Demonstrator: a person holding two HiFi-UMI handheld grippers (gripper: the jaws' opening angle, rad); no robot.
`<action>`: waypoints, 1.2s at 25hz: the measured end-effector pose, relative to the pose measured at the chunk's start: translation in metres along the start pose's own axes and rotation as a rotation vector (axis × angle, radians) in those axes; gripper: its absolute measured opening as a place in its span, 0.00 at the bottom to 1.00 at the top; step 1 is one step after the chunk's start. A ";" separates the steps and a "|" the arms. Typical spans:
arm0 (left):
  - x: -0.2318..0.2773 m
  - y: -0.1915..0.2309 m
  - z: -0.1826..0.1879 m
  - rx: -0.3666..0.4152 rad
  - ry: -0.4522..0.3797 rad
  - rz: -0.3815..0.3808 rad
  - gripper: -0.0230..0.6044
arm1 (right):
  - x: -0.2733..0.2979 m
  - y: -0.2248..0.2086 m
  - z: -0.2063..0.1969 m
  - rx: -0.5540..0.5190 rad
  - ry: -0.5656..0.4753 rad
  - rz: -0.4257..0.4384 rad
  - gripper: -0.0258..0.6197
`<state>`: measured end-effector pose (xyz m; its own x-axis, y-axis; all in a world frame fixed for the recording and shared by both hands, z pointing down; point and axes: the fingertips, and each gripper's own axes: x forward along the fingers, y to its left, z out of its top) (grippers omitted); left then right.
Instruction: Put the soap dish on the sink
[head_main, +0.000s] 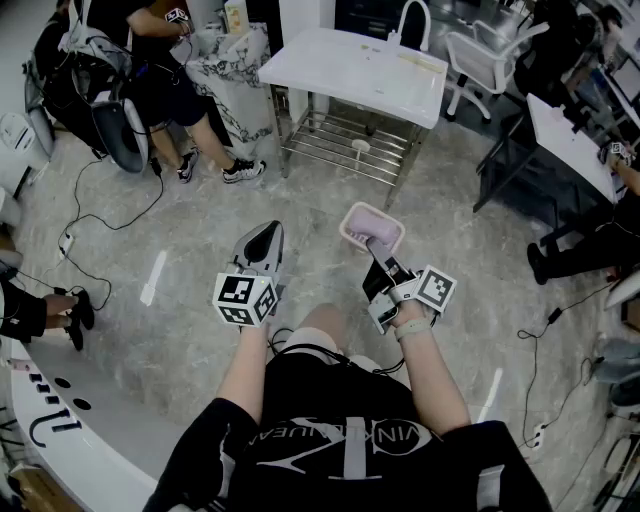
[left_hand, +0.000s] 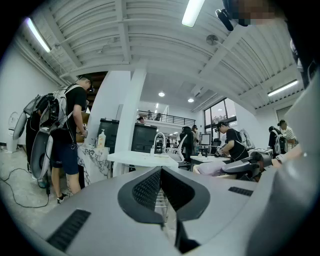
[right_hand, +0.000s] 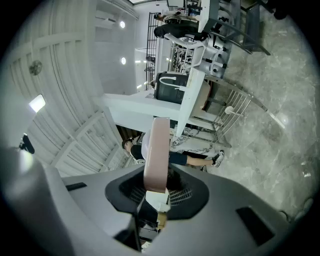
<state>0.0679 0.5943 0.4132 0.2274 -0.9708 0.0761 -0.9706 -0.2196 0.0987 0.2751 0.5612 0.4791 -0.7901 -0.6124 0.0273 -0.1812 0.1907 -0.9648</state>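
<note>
The soap dish (head_main: 371, 226) is a pale lilac tray held out in front of me over the floor, with my right gripper (head_main: 377, 248) shut on its near rim. In the right gripper view the soap dish (right_hand: 157, 150) shows edge-on, clamped between the pads of that gripper (right_hand: 159, 192). The white sink (head_main: 340, 62) with a curved faucet (head_main: 412, 20) stands on a metal rack a few steps ahead. To the left my left gripper (head_main: 266, 238) is shut and holds nothing. In the left gripper view its jaws (left_hand: 161, 172) meet, and the sink (left_hand: 142, 158) lies beyond them.
A person with a backpack (head_main: 95, 75) stands at the far left beside a marble-patterned stand (head_main: 232, 75). Cables (head_main: 100, 215) trail over the floor. A white chair (head_main: 490, 55) and desks (head_main: 570, 140) are at the right. A curved white counter (head_main: 60, 420) sits at my near left.
</note>
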 end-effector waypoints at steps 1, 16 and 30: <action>0.001 0.000 0.000 0.000 -0.003 0.001 0.06 | 0.001 0.000 0.000 0.002 -0.001 0.006 0.19; 0.087 0.048 -0.014 -0.032 -0.002 -0.002 0.06 | 0.068 -0.026 0.048 -0.045 -0.001 -0.022 0.19; 0.242 0.152 0.013 -0.029 0.026 -0.042 0.06 | 0.215 -0.032 0.132 -0.077 -0.026 0.028 0.19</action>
<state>-0.0257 0.3248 0.4332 0.2700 -0.9580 0.0965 -0.9576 -0.2567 0.1312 0.1882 0.3227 0.4812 -0.7802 -0.6254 -0.0071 -0.2048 0.2662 -0.9419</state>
